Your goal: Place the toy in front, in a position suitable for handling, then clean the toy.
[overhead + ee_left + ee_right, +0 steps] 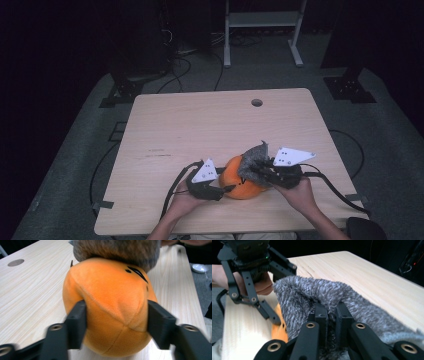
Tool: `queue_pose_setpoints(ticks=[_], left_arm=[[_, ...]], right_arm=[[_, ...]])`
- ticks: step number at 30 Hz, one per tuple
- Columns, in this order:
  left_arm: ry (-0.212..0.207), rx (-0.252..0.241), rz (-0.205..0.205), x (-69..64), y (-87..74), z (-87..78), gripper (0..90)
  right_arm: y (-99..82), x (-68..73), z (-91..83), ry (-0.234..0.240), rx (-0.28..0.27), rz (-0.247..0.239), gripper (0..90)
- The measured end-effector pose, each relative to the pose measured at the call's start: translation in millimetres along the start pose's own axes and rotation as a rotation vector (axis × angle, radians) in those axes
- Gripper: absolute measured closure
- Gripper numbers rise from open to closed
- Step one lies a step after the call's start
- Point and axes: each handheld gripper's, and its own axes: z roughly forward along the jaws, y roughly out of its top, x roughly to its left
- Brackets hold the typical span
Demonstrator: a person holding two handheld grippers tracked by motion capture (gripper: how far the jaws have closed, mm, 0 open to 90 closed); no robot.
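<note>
Black fingers (77, 322) of the left gripper (116, 323) straddle the round orange plush ball (110, 307), one on each flank, pads pressing into the fabric, so it's clamped across its width at a narrow-to-medium opening. Ball sits on the pale wooden counter (200, 125), near the front edge, between both hands.

Right gripper (331, 315) is pinched nearly shut on a fold of the fuzzy grey knit cloth (312, 295), which drapes over the ball's top on the right-hand side. In the high view, cloth (254, 157) rises above the ball (240, 182), right gripper (257, 172) just beside it, left gripper (225, 188) at the ball's left.

Key relation: cloth is on top, ball below, anchored from the left. My guess is the next move is the right hand drawing the cloth along over the ball while the left holds it steady; slip risk if the plush squashes.
</note>
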Motion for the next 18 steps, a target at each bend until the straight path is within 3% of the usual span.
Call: queue_pose_setpoints(ticks=[2,3,5,8,9,10,15,18], left_arm=[[-0.013,0.001,-0.069,0.4,5.3,7.5,16.4],[-0.005,0.01,-0.07,-0.5,6.0,10.5,12.9],[0.028,0.015,-0.02,-2.8,4.7,11.2,19.5],[0.014,0.01,-0.03,0.5,2.7,9.5,31.5],[0.019,0.011,-0.001,0.6,-0.4,7.2,34.7],[0.016,0.011,0.002,1.0,-1.9,6.6,36.8],[0.016,0.013,0.023,0.1,-2.4,6.7,40.5],[0.015,0.026,0.021,3.3,-6.6,3.6,40.9]], right_arm=[[-3.9,4.7,-1.4,0.001,-0.007,0.007,81.8],[-4.1,6.4,-0.9,0.006,-0.011,0.003,81.9],[-3.6,7.3,-0.2,0.005,-0.011,-0.01,81.8],[-4.1,1.0,-3.5,0.002,-0.014,0.005,81.8],[-4.9,-0.8,-4.9,-0.006,-0.011,0.005,81.8],[-6.2,-2.1,-6.1,-0.01,-0.007,0.009,81.8],[-7.3,-1.8,-4.9,-0.007,-0.011,0.018,81.8],[-8.5,-6.1,-1.5,0.01,-0.014,0.054,81.8]])
